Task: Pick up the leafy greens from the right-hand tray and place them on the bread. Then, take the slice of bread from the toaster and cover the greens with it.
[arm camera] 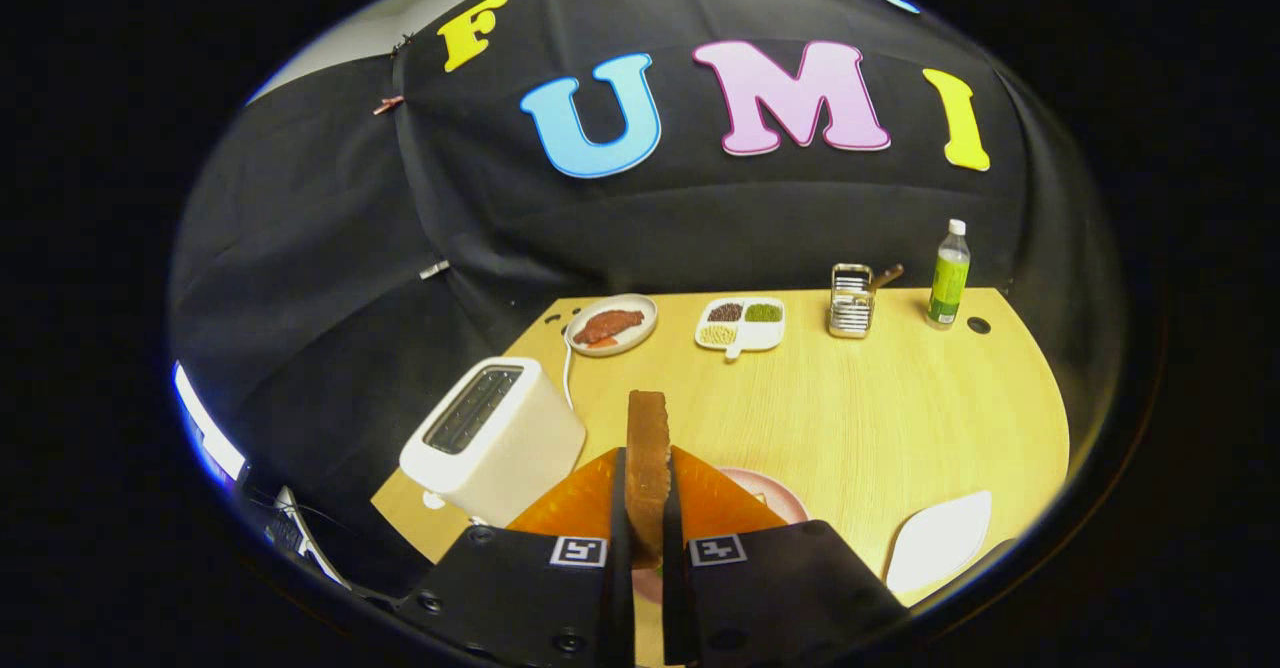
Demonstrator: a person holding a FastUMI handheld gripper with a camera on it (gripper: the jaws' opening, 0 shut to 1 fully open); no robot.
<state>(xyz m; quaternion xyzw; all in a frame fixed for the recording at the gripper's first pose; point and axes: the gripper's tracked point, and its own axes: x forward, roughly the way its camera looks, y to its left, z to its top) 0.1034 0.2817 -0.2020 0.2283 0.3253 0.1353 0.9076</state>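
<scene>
Bread slice (648,448): toasted brown, held on edge between the two fingers of the hand-held gripper (648,538), both pressing its flat faces; its long axis runs upright, rising ahead of the fingertips. Pink plate (775,493): directly below and just beyond the fingers, on the desk (880,398), partly hidden by them, with a trace of green at the gap between them. Judged: the slice must tip flat and go straight down. Toaster (495,438): white, slots empty, left of the fingers. White tray (940,538): right of the fingers, apparently bare.
</scene>
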